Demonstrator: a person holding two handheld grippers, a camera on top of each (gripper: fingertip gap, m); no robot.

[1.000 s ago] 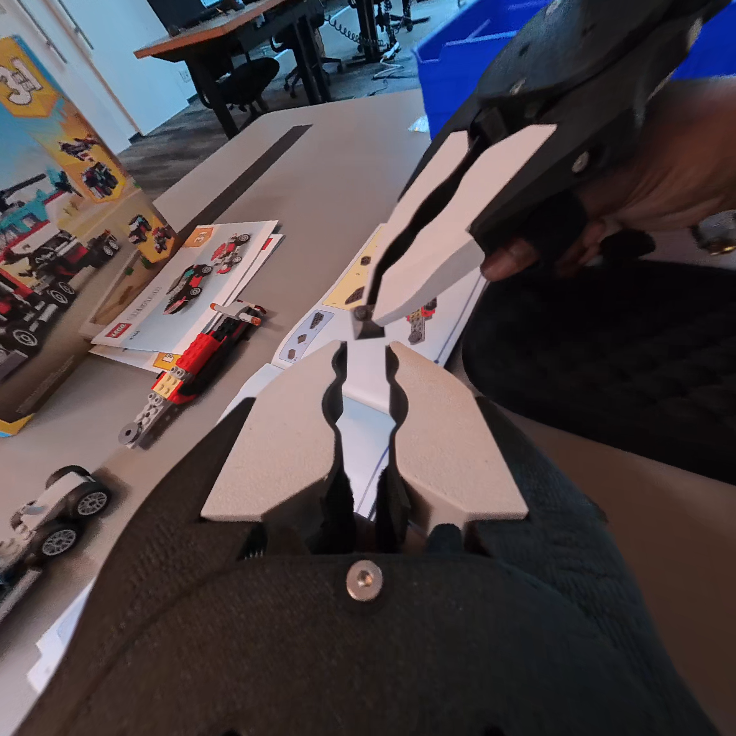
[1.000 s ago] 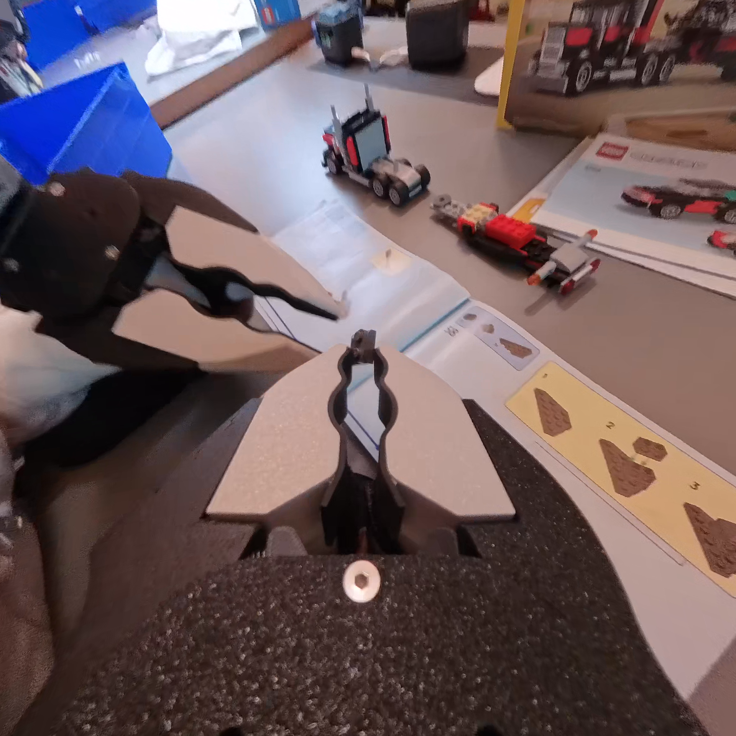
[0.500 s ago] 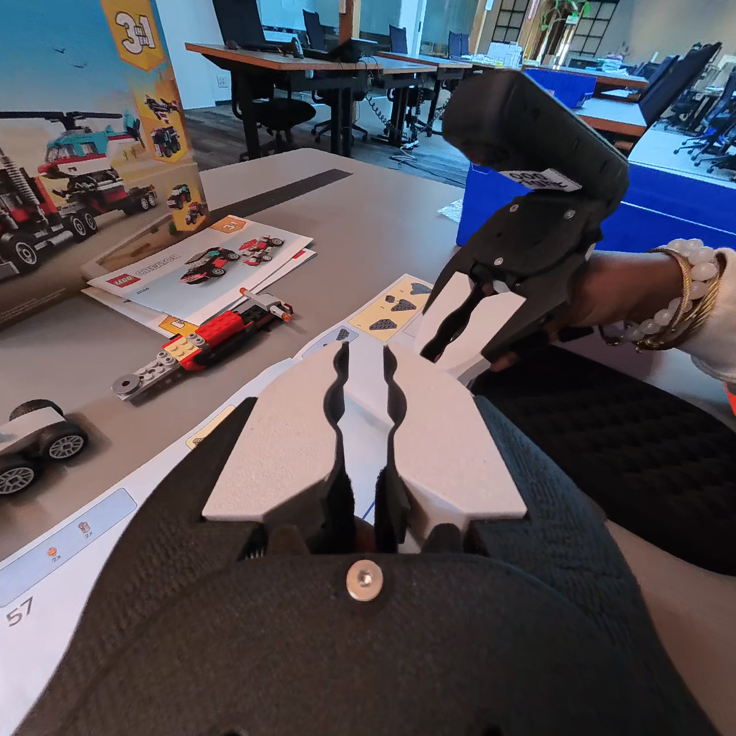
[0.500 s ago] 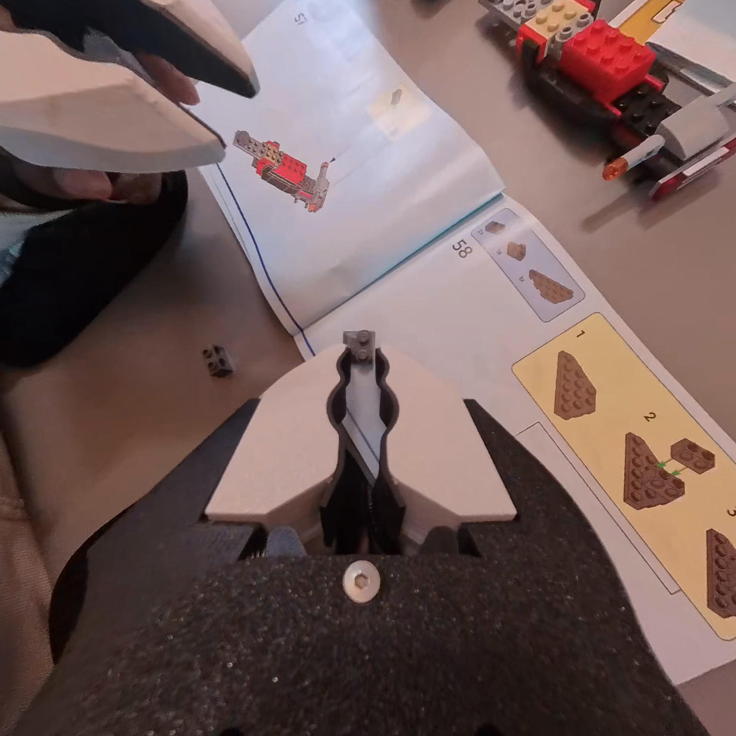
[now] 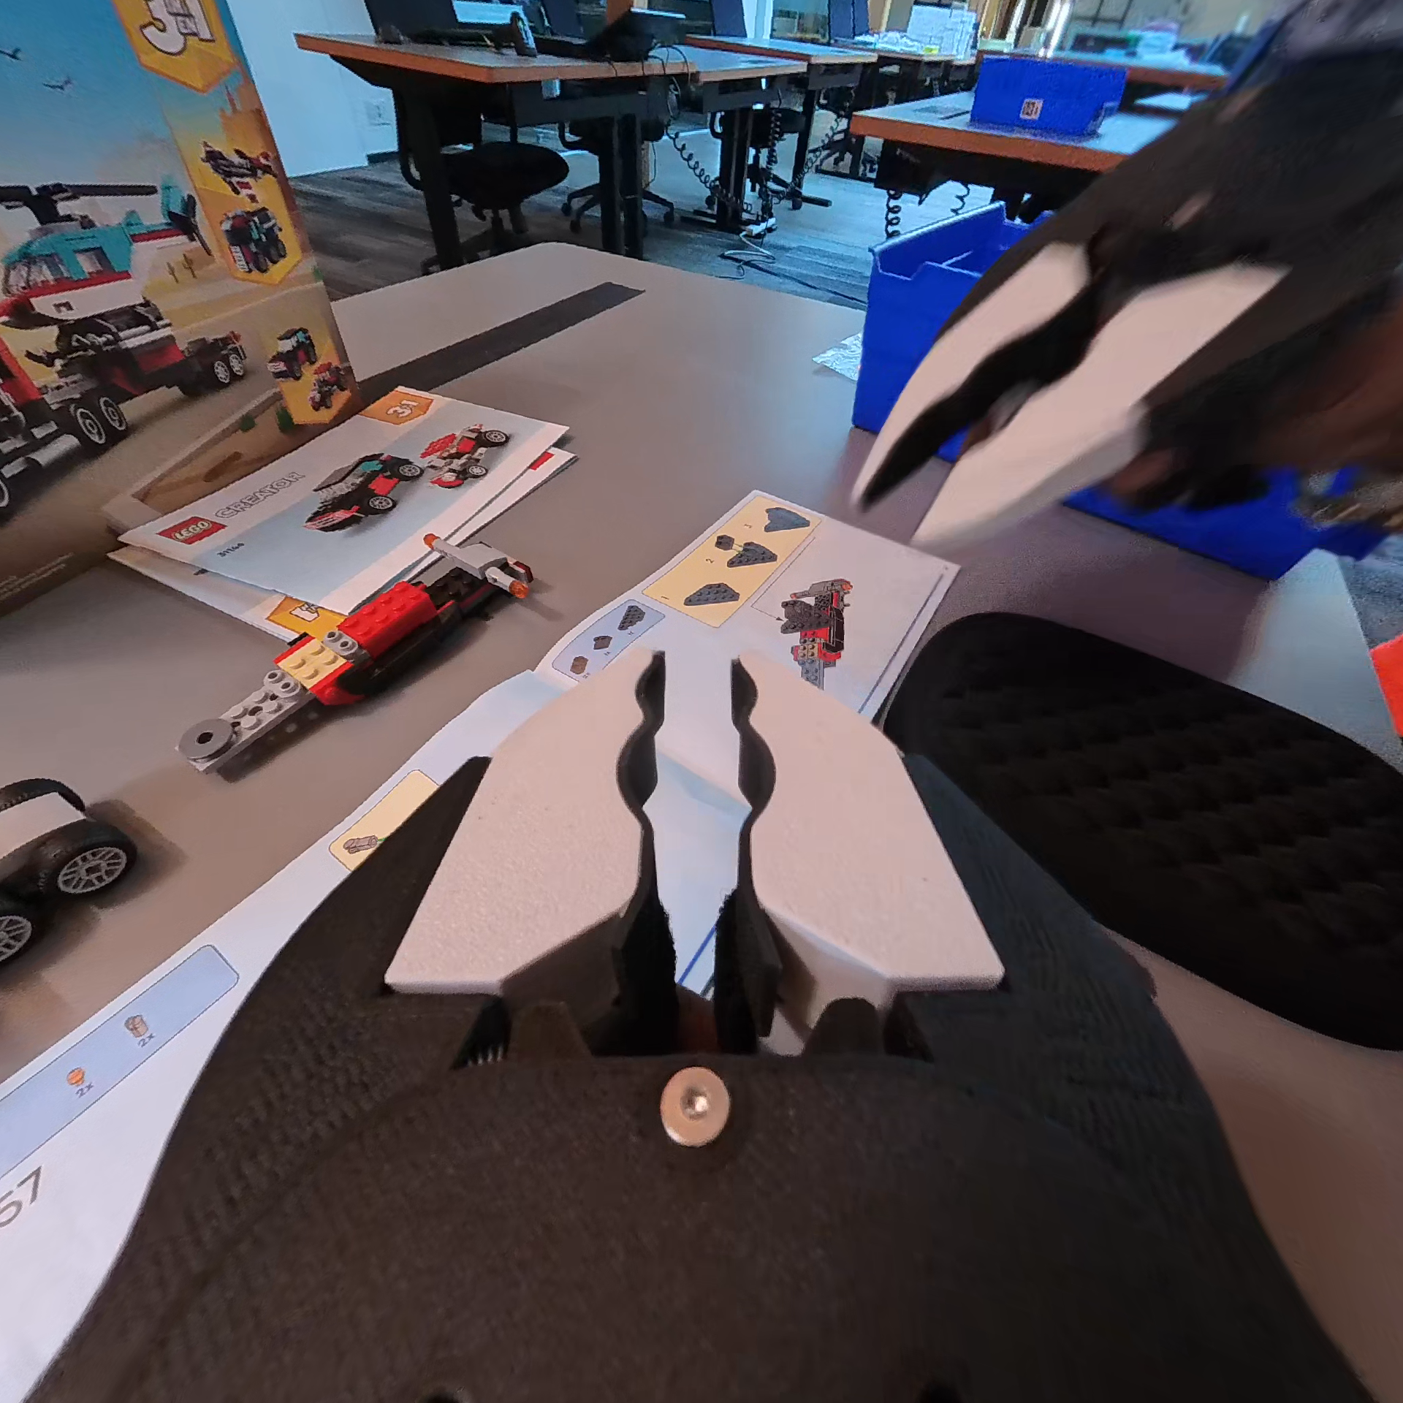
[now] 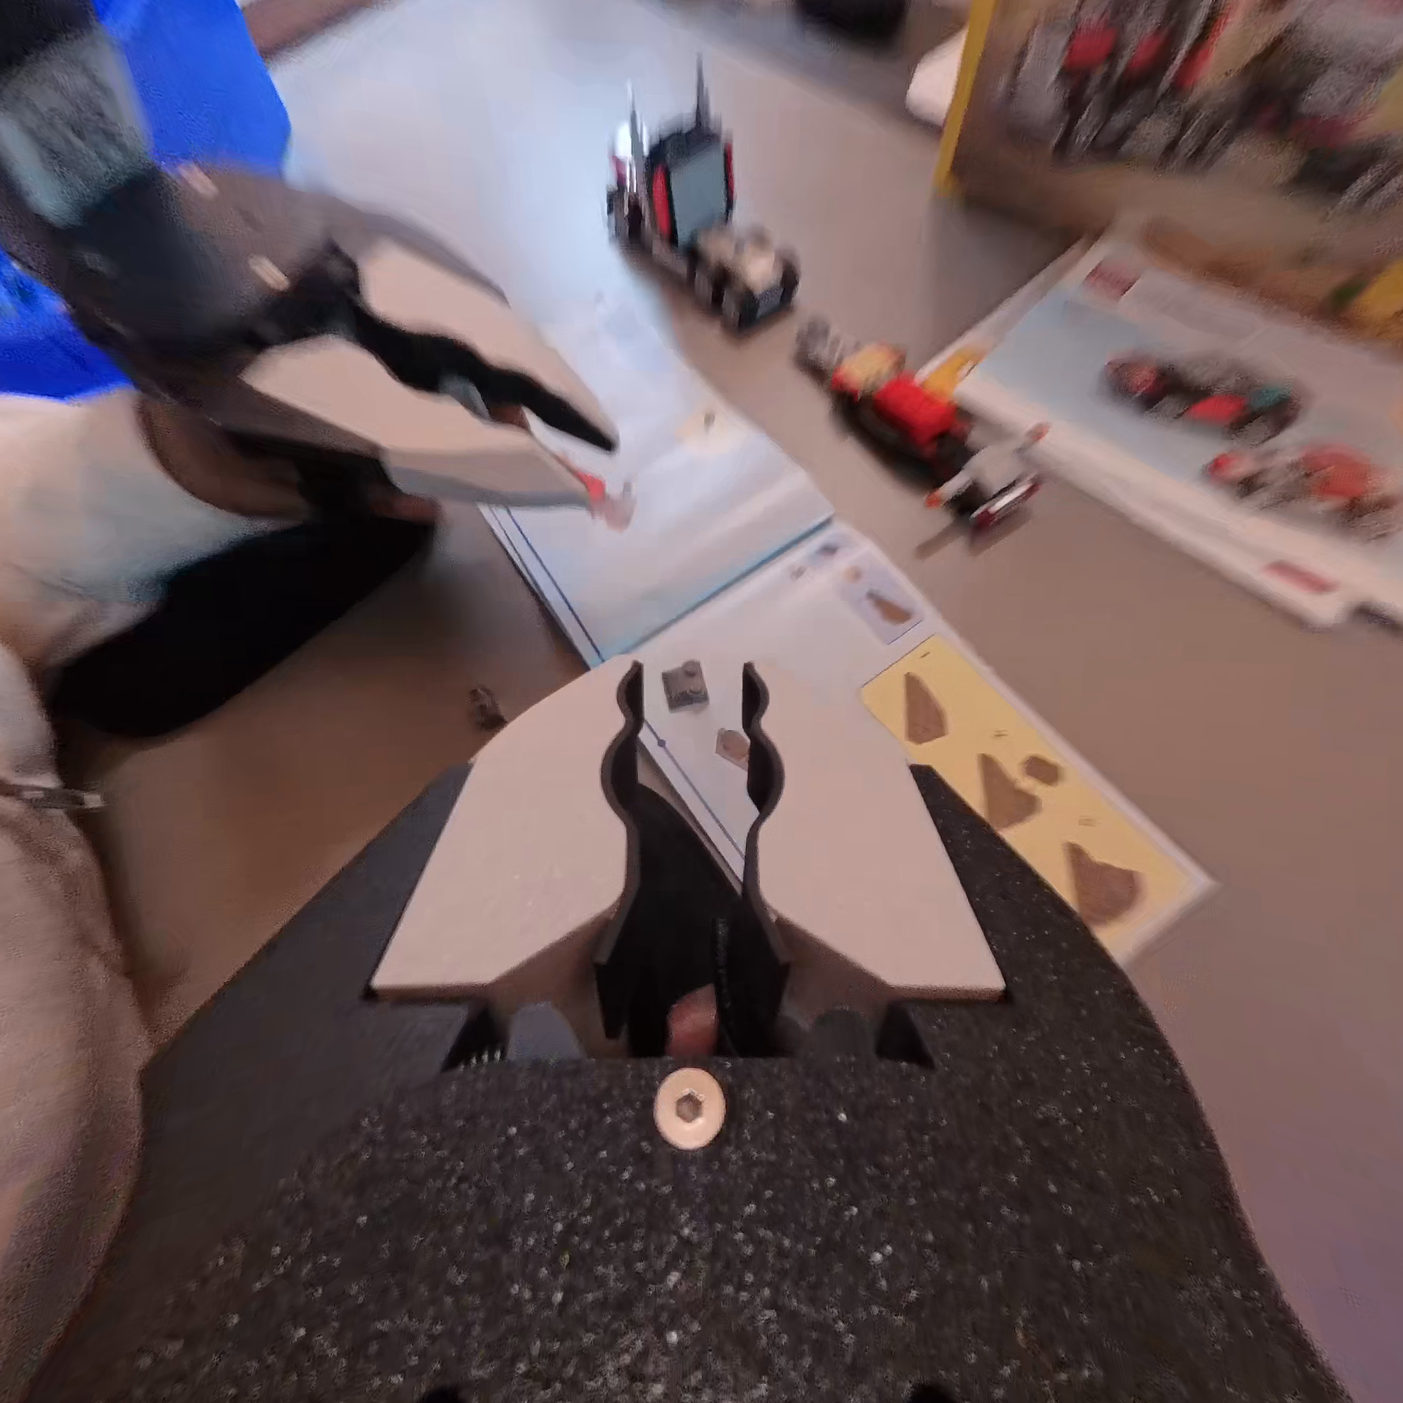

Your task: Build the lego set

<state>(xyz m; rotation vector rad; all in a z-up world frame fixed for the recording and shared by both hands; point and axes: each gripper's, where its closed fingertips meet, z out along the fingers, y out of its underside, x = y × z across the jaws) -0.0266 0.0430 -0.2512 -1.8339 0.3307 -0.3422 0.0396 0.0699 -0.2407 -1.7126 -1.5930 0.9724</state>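
My right gripper (image 6: 691, 676) is open and empty. A small grey lego piece (image 6: 685, 683) shows between its tips against the open instruction booklet (image 6: 683, 516), free of both fingers. A small tan piece (image 6: 733, 744) lies just behind it. My left gripper (image 5: 698, 668) is open and empty above the same booklet (image 5: 759, 577). The red and black lego assembly (image 5: 395, 645) lies on the table to its left; it also shows in the right wrist view (image 6: 911, 410). Each gripper shows blurred in the other's view, the right one (image 5: 987, 425) and the left one (image 6: 584, 455).
A built lego truck (image 6: 698, 220) stands behind the booklet. The set's box (image 5: 114, 266) and closed booklets (image 5: 342, 501) are at the left. A blue bin (image 5: 926, 326) and a black pad (image 5: 1139, 820) are at the right. A tiny dark piece (image 6: 486, 706) lies on the table. Across from one pair of fingers to the other is roughly 8 cm. My right tips are about 30 cm from the built lego truck (image 6: 698, 220), my left tips only 20 cm.
My right gripper has opened and let go of the small grey piece over the booklet, then tilted up. My left gripper has stayed open and widened slightly.
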